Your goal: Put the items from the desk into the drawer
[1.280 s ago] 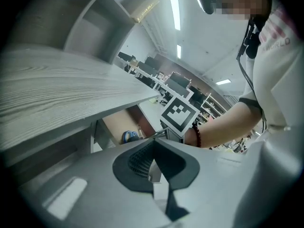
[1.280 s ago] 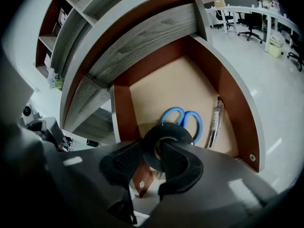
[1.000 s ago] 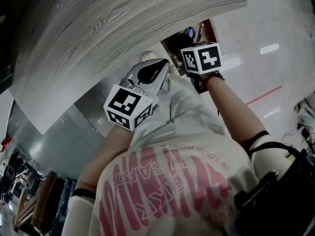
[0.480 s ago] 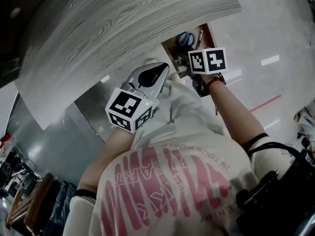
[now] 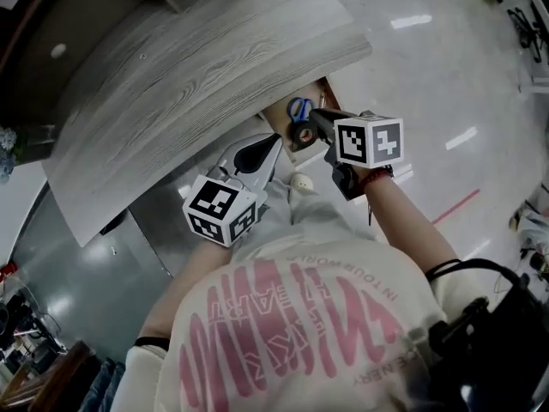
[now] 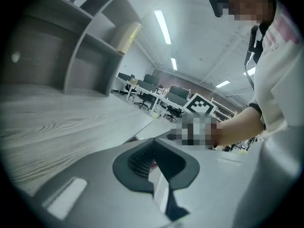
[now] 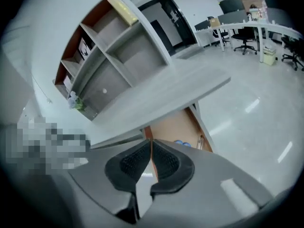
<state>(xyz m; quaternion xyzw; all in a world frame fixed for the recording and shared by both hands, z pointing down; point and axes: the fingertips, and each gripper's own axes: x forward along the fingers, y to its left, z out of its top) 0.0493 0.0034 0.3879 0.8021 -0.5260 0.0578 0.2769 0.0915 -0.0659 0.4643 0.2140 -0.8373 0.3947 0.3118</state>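
Both forearms reach out from the body toward the front edge of the table (image 5: 197, 67). The right gripper (image 5: 314, 115) slants down at the open drawer (image 7: 176, 127); its fingers (image 7: 135, 163) have just been closing and stand all but together with nothing between them. The left gripper (image 5: 273, 140) is held just beside it, tilted slightly down, fingers together and empty, and blue-handled scissors (image 5: 299, 108) lie in the drawer.

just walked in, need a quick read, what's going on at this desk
A person stands at the grey wood-grain desk with a gripper in each hand. The open wooden drawer under it holds blue-handled scissors. The right gripper, jaws just closed, and the left gripper both hold nothing.
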